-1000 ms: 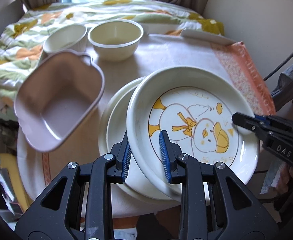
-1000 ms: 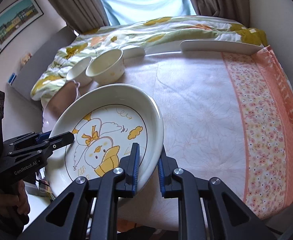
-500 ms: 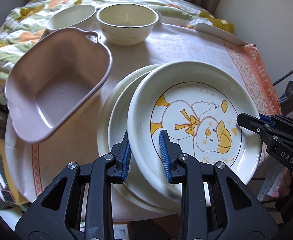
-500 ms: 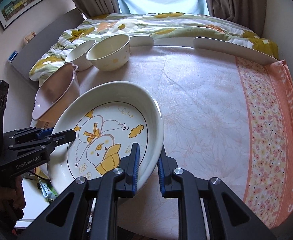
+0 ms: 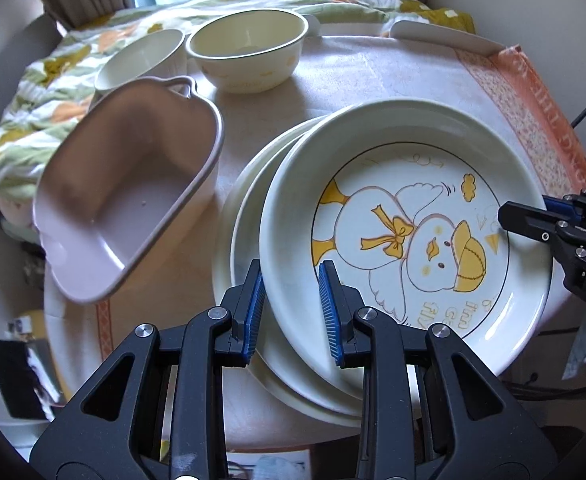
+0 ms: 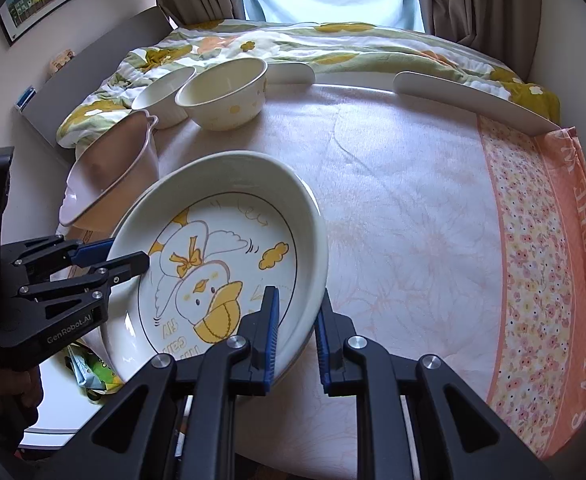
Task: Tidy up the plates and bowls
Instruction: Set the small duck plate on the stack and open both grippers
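A white duck-print plate (image 5: 409,240) (image 6: 221,256) is held tilted between both grippers, just above plain cream plates (image 5: 237,248) stacked on the table. My left gripper (image 5: 291,310) is shut on the duck plate's near-left rim; it also shows in the right wrist view (image 6: 129,254). My right gripper (image 6: 295,330) is shut on the opposite rim and shows in the left wrist view (image 5: 525,216). A pink square dish (image 5: 125,204) (image 6: 109,184) sits left of the stack. A cream bowl (image 5: 249,52) (image 6: 223,94) and a white cup (image 5: 141,60) (image 6: 165,96) stand behind.
The round table (image 6: 413,208) has a pink floral cloth with an orange border (image 6: 541,264) at the right. A white rim guard (image 6: 469,100) edges the far side. A bed with a floral quilt (image 6: 333,44) lies beyond, under a window.
Both grippers have carried the duck plate lower and further over the cream stack. The dishes behind look nearer. Both grips are unchanged.
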Demonstrator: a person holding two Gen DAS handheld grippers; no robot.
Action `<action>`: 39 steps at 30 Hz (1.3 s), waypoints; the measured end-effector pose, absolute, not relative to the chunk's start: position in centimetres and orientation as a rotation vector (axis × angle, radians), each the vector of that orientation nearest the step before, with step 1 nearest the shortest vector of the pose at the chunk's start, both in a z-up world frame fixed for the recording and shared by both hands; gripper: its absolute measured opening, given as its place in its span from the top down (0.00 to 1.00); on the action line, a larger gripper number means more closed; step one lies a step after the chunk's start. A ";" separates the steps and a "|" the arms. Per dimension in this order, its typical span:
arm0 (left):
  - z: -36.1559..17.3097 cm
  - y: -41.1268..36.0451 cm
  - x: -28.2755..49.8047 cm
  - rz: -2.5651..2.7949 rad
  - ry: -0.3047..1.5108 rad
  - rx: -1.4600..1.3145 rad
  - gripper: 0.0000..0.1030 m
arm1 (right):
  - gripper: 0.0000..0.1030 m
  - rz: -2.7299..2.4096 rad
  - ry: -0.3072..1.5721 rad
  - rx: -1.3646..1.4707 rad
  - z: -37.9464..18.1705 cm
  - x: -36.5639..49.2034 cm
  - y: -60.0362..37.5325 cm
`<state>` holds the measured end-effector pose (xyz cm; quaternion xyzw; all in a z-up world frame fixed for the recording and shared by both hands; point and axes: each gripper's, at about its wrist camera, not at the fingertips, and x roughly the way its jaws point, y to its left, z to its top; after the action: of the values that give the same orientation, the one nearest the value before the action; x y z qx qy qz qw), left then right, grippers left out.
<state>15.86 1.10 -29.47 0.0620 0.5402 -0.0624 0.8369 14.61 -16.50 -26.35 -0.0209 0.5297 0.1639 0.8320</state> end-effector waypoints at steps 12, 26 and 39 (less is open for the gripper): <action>-29.4 0.0 15.4 -0.078 1.099 0.281 0.76 | 0.85 0.324 1.114 -0.093 -26.5 14.5 -15.8; -29.2 -0.7 14.9 -0.031 1.039 0.391 0.76 | 0.85 0.305 1.117 -0.154 -26.9 14.7 -14.7; -29.2 -0.4 14.9 -0.012 1.036 0.385 0.76 | 0.84 0.275 1.094 -0.264 -27.2 14.4 -13.6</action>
<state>14.91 -0.38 -29.16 0.1829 0.4920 -0.0058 0.8512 14.39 -13.63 -27.18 -0.1247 0.5170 0.1302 0.8368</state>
